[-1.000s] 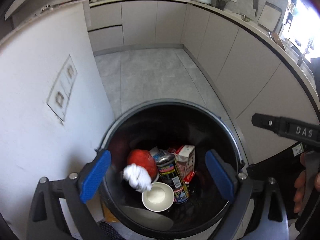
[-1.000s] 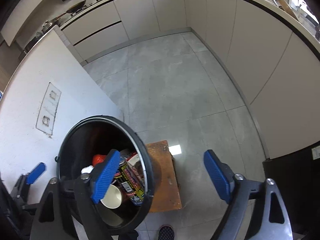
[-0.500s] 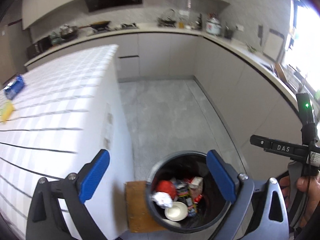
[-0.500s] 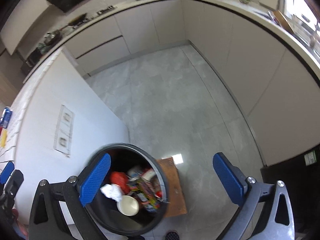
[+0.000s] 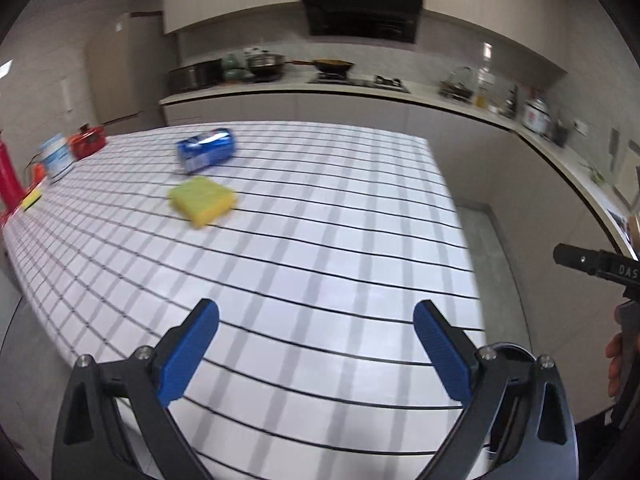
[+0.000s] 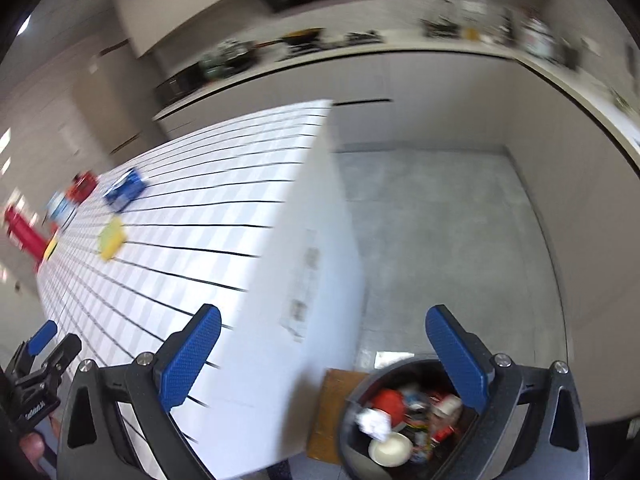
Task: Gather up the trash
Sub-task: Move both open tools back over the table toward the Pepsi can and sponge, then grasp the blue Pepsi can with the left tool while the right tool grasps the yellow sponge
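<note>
Spreading below my left gripper [image 5: 316, 344] is the white counter with a black grid pattern [image 5: 320, 248], the biggest thing in view. Next in size is the round black trash bin [image 6: 352, 436] on the grey floor at the counter's end, under my right gripper [image 6: 323, 352]; it holds a red lump, a crumpled white wad [image 6: 374, 422], a small white bowl [image 6: 390, 448] and some packaging. On the countertop, well ahead of the left tool, lie 2 loose items near each other: a dented blue drink can [image 5: 207, 154] on its side and, nearer me, a yellow-green sponge block [image 5: 203, 199]. Both my grippers are released, blue pads spread wide, grasping nothing.
</note>
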`<state>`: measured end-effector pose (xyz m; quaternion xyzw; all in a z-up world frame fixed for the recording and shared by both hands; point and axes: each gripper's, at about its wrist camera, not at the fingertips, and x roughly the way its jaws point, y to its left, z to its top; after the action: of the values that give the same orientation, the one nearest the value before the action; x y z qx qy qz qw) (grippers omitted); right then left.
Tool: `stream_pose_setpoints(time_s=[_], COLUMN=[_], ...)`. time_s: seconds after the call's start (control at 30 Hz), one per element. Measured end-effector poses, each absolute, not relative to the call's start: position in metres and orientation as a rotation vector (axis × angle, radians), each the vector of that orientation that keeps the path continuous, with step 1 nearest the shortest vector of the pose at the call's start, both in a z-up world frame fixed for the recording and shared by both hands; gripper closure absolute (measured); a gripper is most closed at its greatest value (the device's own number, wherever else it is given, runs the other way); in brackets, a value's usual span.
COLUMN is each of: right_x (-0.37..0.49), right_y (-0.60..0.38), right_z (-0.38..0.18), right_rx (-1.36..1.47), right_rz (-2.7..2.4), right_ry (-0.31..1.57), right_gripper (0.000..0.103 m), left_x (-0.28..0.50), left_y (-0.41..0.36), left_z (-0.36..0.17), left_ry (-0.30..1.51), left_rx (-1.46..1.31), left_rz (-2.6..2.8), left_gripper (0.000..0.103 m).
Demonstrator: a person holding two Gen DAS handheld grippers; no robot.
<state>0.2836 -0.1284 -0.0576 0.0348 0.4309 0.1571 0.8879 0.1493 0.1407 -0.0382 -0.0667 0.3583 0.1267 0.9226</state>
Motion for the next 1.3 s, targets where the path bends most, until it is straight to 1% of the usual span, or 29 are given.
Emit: stream_pose_setpoints(time_s=[0.23, 0.43, 0.63, 0.77, 0.97, 1.1, 1.2, 1.27, 1.3], right_x=[0.296, 0.312, 0.333, 0.346, 0.362, 0.374, 0.393, 0.406, 0.41], right_y=[0.006, 0.143, 0.237, 0.276, 0.323, 0.332, 0.316, 0.301, 0.296], right_z=[-0.048, -0.063, -0.084, -0.098, -0.125, -0.136, -0.136, -0.135, -0.134], right_rx=[-0.036, -0.173, -0.228, -0.262, -0.316, -0.321, -0.243, -0.185, -0.174], right_rz=[0.453, 0.576, 0.623, 0.621, 0.616, 0.55, 0.451, 0.39, 0.371], right_ry=[0.897, 0.905, 0.942, 0.957, 0.995, 0.992, 0.989, 0.992, 0.987], right_gripper=[0.0, 0.0, 0.0, 0.0, 0.0, 0.001, 0.009, 0.019, 0.02], left_x=[0.146, 0.156, 0.176, 0.188, 0.212, 0.231, 0.249, 0.263, 0.27], left_y=[0.247, 0.331, 0.396, 0.426, 0.449, 0.459, 0.462, 0.459, 0.457], left_z=[-0.055, -0.067, -0.082, -0.093, -0.097, -0.098, -0.099, -0.098, -0.097], left_ry=[0.759, 0.793, 0.843, 0.862, 0.879, 0.883, 0.884, 0.878, 0.876], left_rx=[-0.21, -0.239, -0.23, -0.241, -0.228, -0.217, -0.201, -0.175, -0.166], left_rz=[0.341, 0.344, 0.325, 0.309, 0.254, 0.225, 0.191, 0.165, 0.149], left_gripper=[0.004, 0.004, 0.004, 0.004, 0.004, 0.004, 0.004, 0.004, 0.004])
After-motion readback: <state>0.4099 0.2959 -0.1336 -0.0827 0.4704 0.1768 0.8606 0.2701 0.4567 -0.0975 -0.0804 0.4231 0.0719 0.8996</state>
